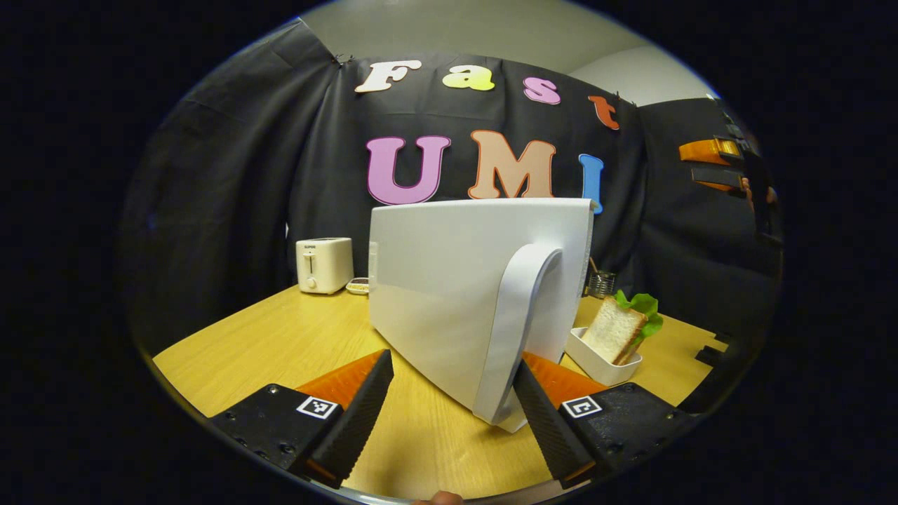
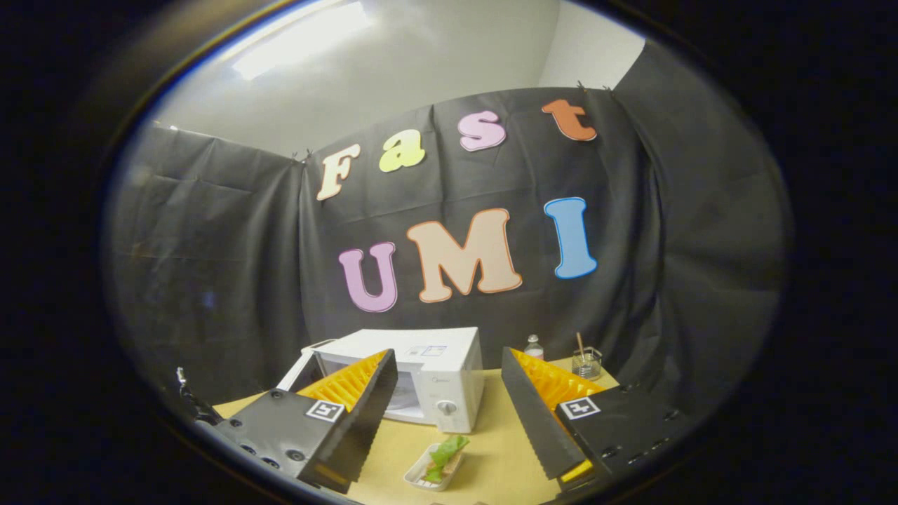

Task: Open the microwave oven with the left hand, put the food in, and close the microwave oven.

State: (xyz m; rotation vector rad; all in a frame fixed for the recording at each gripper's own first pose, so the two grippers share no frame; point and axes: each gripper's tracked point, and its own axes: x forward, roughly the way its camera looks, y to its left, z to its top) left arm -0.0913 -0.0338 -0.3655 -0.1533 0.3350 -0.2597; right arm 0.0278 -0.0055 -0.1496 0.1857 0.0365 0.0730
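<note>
Both grippers, left [image 1: 449, 414] and right [image 2: 449, 414], were held apart; the swung door [image 1: 463, 294] could have knocked the sandwich tray [image 1: 596, 361] at four o'clock.

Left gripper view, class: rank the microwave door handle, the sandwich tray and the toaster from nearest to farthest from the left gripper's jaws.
1. Microwave door handle: nearest, its lower end just ahead of the left gripper, close to the right jaw.
2. Sandwich tray: farther back on the table, to the right of the door.
3. Toaster: farthest, at the table's back left by the cloth wall.
</note>
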